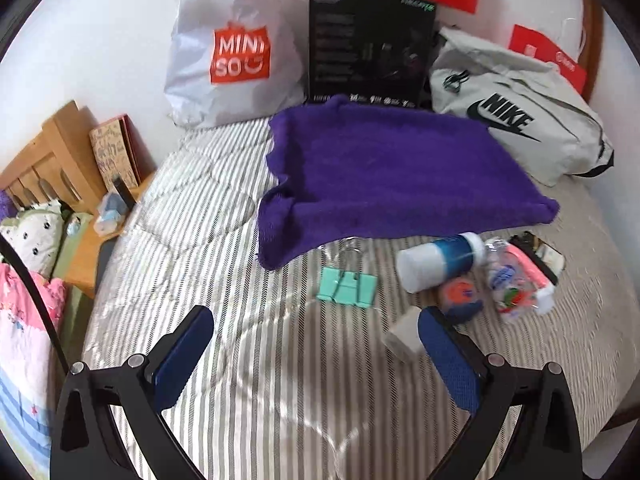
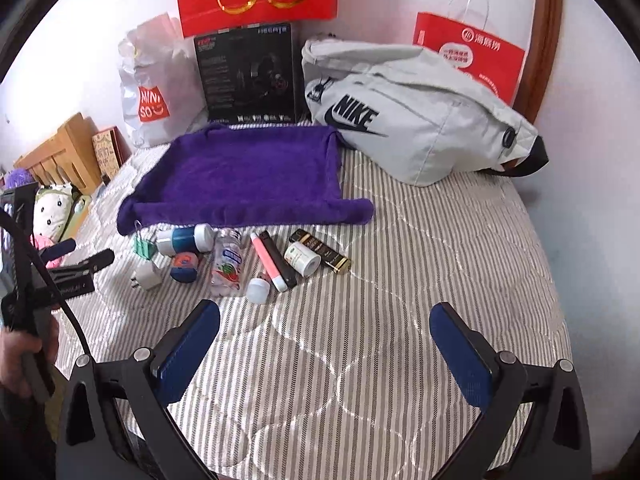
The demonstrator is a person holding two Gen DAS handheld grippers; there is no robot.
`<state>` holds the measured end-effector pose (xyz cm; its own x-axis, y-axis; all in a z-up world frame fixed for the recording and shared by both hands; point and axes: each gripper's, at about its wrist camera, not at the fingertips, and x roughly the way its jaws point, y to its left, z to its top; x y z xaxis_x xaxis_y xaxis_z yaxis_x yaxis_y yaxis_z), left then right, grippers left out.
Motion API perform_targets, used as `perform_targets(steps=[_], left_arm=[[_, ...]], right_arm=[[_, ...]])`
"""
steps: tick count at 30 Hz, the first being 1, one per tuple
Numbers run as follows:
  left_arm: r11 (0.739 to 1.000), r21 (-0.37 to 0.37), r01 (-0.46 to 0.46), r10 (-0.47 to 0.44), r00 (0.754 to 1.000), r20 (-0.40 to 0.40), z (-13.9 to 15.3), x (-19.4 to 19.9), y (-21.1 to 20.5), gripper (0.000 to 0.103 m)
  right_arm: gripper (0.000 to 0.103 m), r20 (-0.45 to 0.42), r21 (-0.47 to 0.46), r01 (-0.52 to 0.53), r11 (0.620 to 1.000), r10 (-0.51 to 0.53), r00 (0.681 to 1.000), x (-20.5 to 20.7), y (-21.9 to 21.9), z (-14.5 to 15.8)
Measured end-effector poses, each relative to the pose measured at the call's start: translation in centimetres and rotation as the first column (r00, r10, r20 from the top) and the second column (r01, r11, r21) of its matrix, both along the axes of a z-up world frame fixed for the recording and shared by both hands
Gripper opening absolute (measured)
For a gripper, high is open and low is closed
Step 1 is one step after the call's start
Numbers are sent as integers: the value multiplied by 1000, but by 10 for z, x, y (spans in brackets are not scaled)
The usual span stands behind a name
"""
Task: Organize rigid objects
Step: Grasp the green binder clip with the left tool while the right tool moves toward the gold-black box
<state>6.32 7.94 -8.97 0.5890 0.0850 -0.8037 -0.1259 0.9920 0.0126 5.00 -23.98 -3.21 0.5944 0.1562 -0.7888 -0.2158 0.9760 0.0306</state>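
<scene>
Small rigid items lie in a row on the striped bed in front of a purple towel (image 1: 392, 176) (image 2: 248, 176): a mint binder clip (image 1: 347, 283) (image 2: 145, 248), a white and blue bottle (image 1: 440, 261) (image 2: 185, 239), an orange and blue ball (image 1: 460, 295) (image 2: 185, 266), a white plug adapter (image 1: 402, 336) (image 2: 147, 278), a clear bottle (image 1: 508, 280) (image 2: 228, 266), a pink stick (image 2: 267, 262), a white jar (image 2: 302, 258) and a black and gold tube (image 2: 320, 250). My left gripper (image 1: 316, 344) is open and empty, near the adapter. My right gripper (image 2: 325, 354) is open and empty, short of the row.
A grey Nike bag (image 2: 416, 120) (image 1: 520, 120), a black box (image 2: 250, 76), a Miniso bag (image 1: 236, 52) and red paper bags (image 2: 472, 56) stand against the wall behind the towel. A wooden bedside shelf (image 1: 60, 152) and pillows are at the left.
</scene>
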Motion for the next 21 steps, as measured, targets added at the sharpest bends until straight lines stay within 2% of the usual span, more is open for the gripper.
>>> perform_targets(steps=[5, 10, 12, 14, 19, 21], left_arm=[[999, 12, 40, -40, 999, -34, -20, 22, 4, 101], [996, -10, 91, -92, 994, -51, -34, 36, 1, 97], [994, -13, 105, -105, 992, -63, -41, 41, 0, 81], [993, -28, 115, -117, 990, -79, -46, 45, 0, 72], [988, -20, 155, -156, 985, -73, -50, 46, -4, 59], [985, -16, 172, -173, 982, -70, -49, 47, -7, 48]], right_arm=[[103, -45, -7, -1, 1000, 1, 999, 19, 3, -19], [103, -86, 2, 0, 1000, 0, 996, 38, 0, -38], [102, -100, 13, -6, 1000, 8, 995, 44, -1, -46], [101, -113, 33, -9, 999, 13, 993, 51, -4, -56], [93, -126, 48, -27, 998, 33, 992, 69, -8, -70], [92, -123, 27, -43, 999, 46, 991, 81, -8, -76]])
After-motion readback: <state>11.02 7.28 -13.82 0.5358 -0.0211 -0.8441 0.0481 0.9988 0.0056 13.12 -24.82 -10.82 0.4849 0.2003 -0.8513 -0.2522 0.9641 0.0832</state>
